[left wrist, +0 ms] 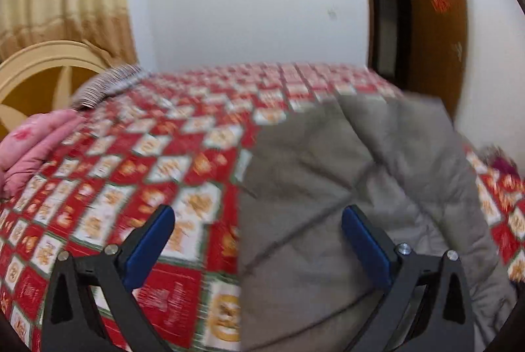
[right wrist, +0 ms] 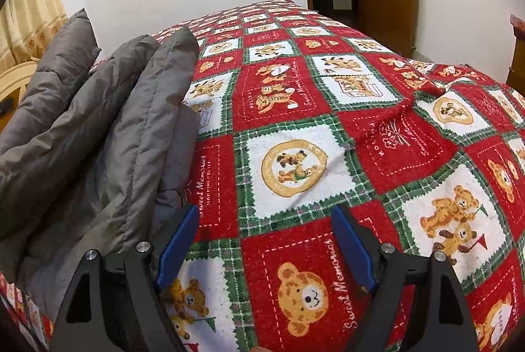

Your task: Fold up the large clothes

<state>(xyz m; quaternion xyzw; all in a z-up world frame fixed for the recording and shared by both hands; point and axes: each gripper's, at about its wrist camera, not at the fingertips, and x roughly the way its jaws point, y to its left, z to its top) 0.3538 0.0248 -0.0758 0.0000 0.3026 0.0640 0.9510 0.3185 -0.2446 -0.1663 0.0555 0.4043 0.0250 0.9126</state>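
Your left gripper (left wrist: 257,229) hangs with jaws spread wide and empty over the bed (left wrist: 170,135), the grey coat (left wrist: 344,188) lying ahead and to its right. Your right gripper (right wrist: 264,232), likewise spread and holding nothing, has the coat bunched in thick folds just off its left finger. The fold looks partly made; next, you likely need to close on a coat edge.

Bare bedspread (right wrist: 295,109) lies open right of the bunched grey jacket (right wrist: 98,129).
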